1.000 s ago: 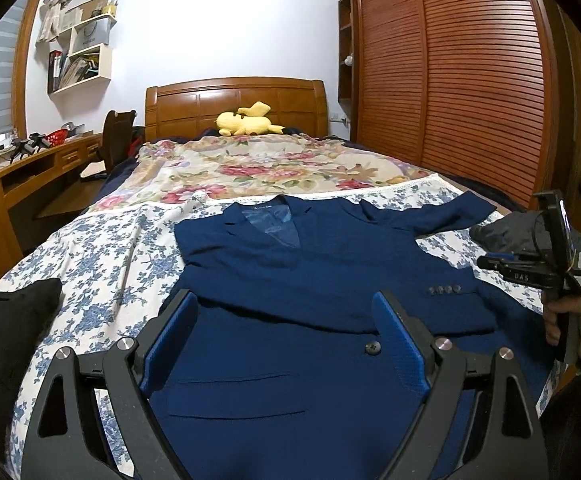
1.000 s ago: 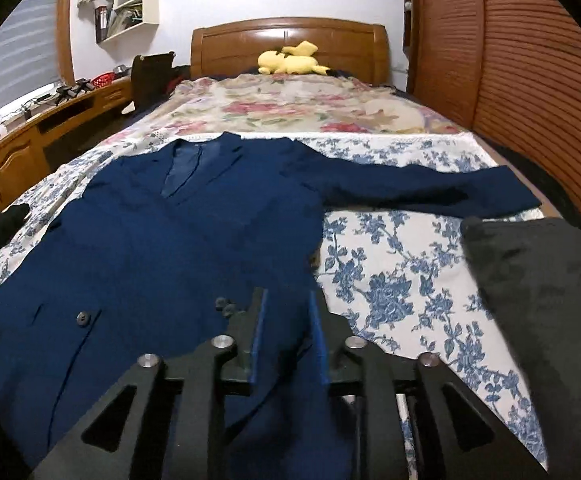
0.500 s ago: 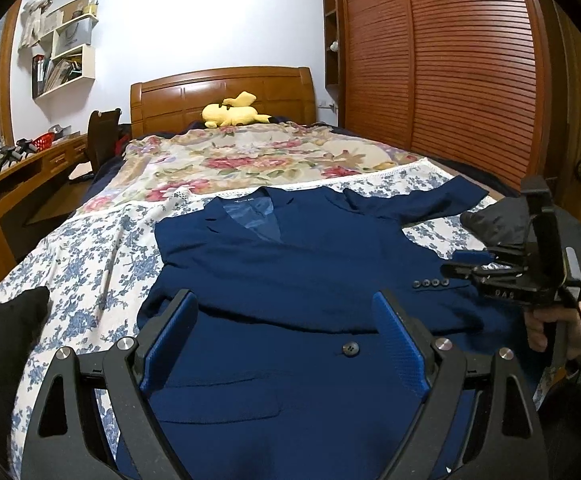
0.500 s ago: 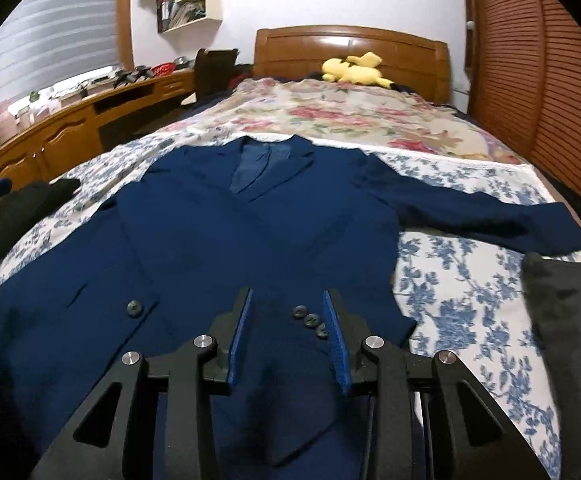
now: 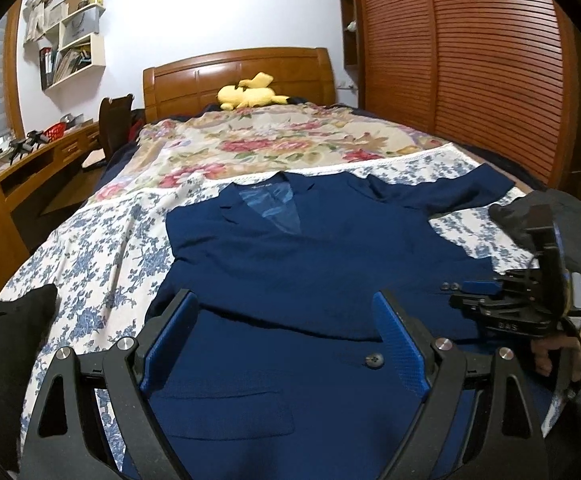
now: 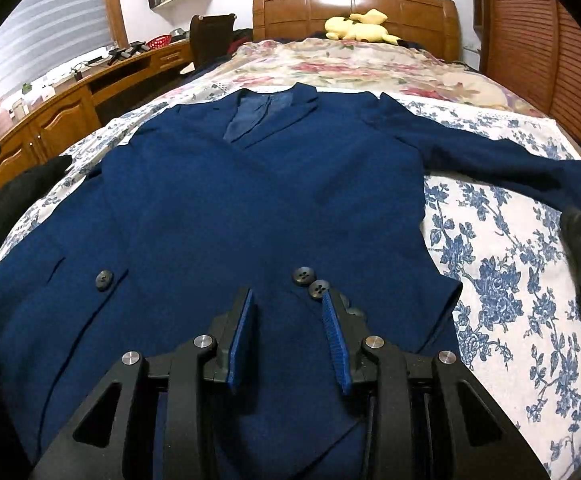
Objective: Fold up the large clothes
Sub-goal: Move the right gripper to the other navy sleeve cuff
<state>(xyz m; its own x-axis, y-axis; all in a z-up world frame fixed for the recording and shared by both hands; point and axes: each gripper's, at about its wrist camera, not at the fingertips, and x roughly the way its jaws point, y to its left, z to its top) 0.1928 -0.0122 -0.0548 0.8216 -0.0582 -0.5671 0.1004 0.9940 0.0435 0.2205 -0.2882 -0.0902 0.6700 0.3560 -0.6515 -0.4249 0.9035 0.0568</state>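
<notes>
Left gripper wide, empty; right gripper half-open astride a folded sleeve cuff, grip unconfirmed; navy jacket flat across the bed's near edge: set cuff square, smooth before folding.

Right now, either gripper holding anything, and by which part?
Nothing is held. The left gripper is wide open above the navy jacket; the right gripper straddles the folded sleeve cuff, pads not gripping.
</notes>
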